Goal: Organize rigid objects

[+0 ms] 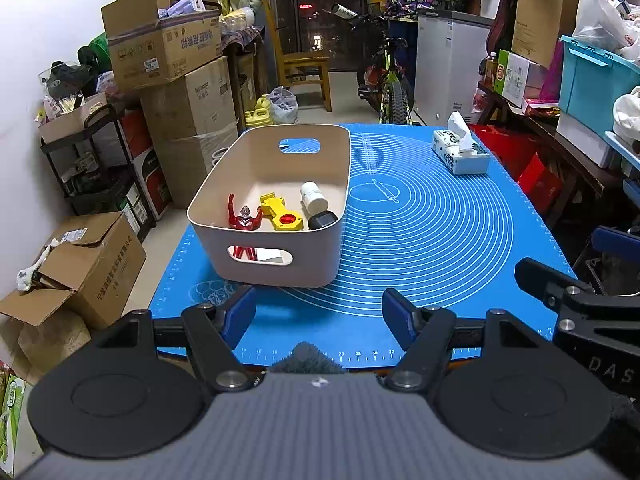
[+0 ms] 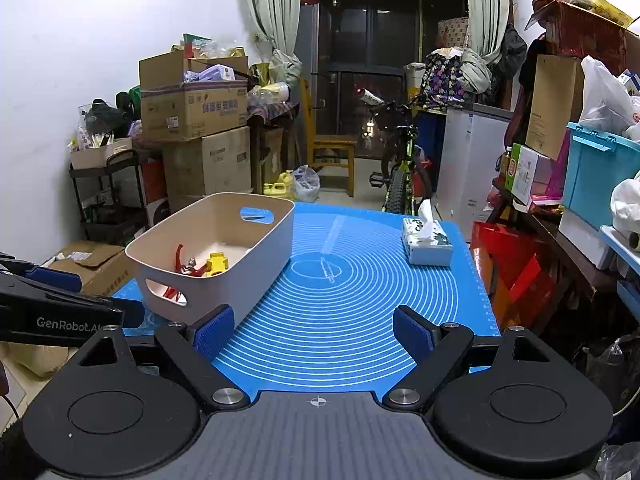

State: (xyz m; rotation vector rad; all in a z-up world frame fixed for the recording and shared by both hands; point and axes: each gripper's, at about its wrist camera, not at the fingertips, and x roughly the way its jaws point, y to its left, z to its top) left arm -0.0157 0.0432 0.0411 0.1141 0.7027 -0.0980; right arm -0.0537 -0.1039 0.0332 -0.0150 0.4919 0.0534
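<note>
A beige bin (image 1: 240, 258) stands on the left of the blue mat (image 1: 420, 240). Inside lie a red toy figure (image 1: 245, 216), a yellow plastic tool (image 1: 282, 214), a white bottle (image 1: 313, 196) and a black object (image 1: 322, 220). My left gripper (image 1: 318, 312) is open and empty, just in front of the bin over the mat's near edge. In the right wrist view the bin (image 2: 240, 276) is at the left, with the red figure (image 2: 188, 266) and yellow tool (image 2: 218, 264) visible. My right gripper (image 2: 312, 330) is open and empty above the mat (image 2: 352, 304).
A tissue box (image 1: 460, 150) sits at the mat's far right, and it also shows in the right wrist view (image 2: 426, 240). Cardboard boxes (image 1: 168, 52) and a black shelf are stacked left of the table. A bicycle (image 1: 390, 80), a wooden chair and storage bins stand behind and right.
</note>
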